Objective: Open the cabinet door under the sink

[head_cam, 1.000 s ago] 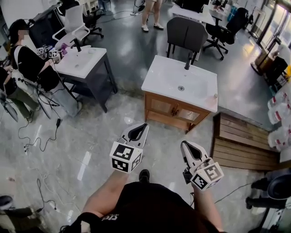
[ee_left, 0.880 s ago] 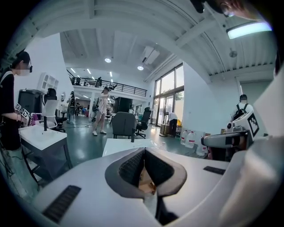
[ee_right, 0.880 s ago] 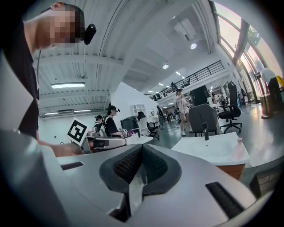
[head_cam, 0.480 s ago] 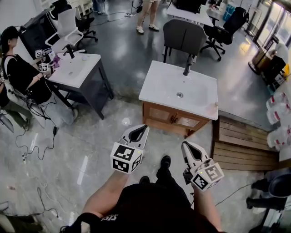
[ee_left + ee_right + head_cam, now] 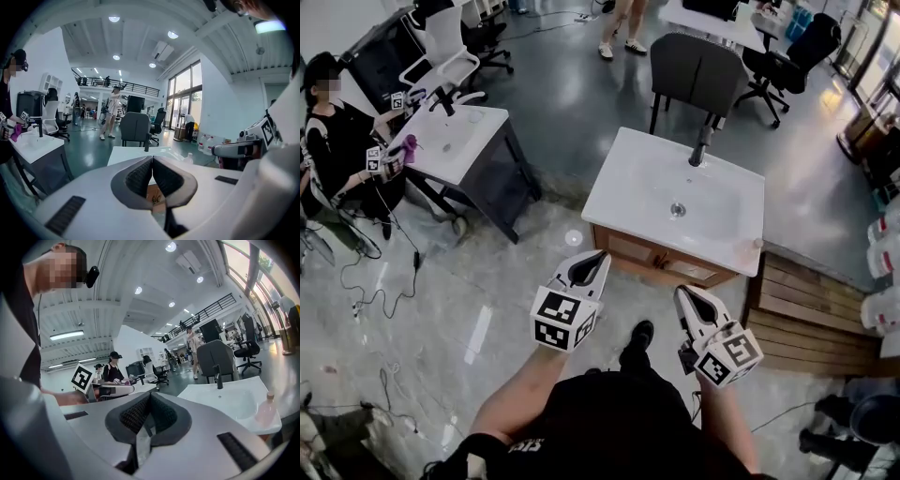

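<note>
the opening has not started. the cabinet (image 5: 661, 261) sits under the white sink (image 5: 628, 192), at 12 o'clock from the person. its wooden front looks closed, with the cabinet door (image 5: 625, 247) flush as far as the steep head view lets me tell. nothing touches it. what is left, in my judgement, is the whole job: close the gap, get a jaw on the door's handle or edge, and swing it out.

the left gripper (image 5: 596, 257) hangs in the air at about 7 o'clock of the sink, near the cabinet front but apart from it. the right gripper (image 5: 682, 296) is at about 6 o'clock, also clear of it. in the left gripper view the left gripper's (image 5: 152, 161) ribbed pads meet with nothing between them. the right gripper view shows the same for the right gripper (image 5: 149, 398): jaws together and empty. the faucet (image 5: 702, 146) stands at the sink's far side, at 12 o'clock.
</note>
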`<state>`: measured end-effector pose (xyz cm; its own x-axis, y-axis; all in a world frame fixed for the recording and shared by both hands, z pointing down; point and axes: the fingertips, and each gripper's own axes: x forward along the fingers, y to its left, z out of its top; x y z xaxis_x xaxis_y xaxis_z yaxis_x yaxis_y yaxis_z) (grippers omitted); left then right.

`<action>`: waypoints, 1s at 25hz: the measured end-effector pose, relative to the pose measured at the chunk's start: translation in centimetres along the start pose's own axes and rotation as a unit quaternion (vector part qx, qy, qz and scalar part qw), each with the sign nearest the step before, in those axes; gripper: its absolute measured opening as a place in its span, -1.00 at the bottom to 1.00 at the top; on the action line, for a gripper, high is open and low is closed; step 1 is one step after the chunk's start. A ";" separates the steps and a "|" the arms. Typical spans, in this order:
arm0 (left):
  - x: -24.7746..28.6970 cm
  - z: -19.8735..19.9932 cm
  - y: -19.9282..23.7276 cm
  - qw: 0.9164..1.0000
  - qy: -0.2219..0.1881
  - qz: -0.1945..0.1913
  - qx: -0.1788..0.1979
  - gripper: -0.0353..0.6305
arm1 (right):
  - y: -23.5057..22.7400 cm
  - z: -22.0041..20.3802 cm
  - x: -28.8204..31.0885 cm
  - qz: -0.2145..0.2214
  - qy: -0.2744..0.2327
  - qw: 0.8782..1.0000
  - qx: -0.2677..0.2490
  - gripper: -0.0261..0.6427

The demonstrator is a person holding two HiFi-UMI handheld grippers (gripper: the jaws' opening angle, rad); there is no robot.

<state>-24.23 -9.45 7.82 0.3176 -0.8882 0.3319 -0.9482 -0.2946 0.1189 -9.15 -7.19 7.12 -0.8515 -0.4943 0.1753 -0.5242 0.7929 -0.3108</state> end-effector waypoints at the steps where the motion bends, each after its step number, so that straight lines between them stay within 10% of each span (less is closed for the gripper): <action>1: 1.1 0.4 -0.2 1.000 0.004 0.002 0.002 -0.84 | -1.2 0.3 0.4 0.005 0.001 1.000 0.003 -0.88; 11: 9.8 -0.5 -1.7 0.999 0.047 -0.013 0.011 -0.84 | -9.6 -1.4 4.3 0.026 0.041 0.999 0.018 -0.88; 25: 15.1 -15.0 -0.1 0.995 0.076 -0.065 -0.017 -0.84 | -10.9 -14.9 5.7 -0.045 0.137 0.988 0.050 -0.88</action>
<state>-19.24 -17.51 26.83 0.4367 -0.7790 0.4500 -0.8994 -0.3883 0.2006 -8.52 -13.34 25.48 -0.7805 -0.4355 0.4485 -0.6057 0.7043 -0.3703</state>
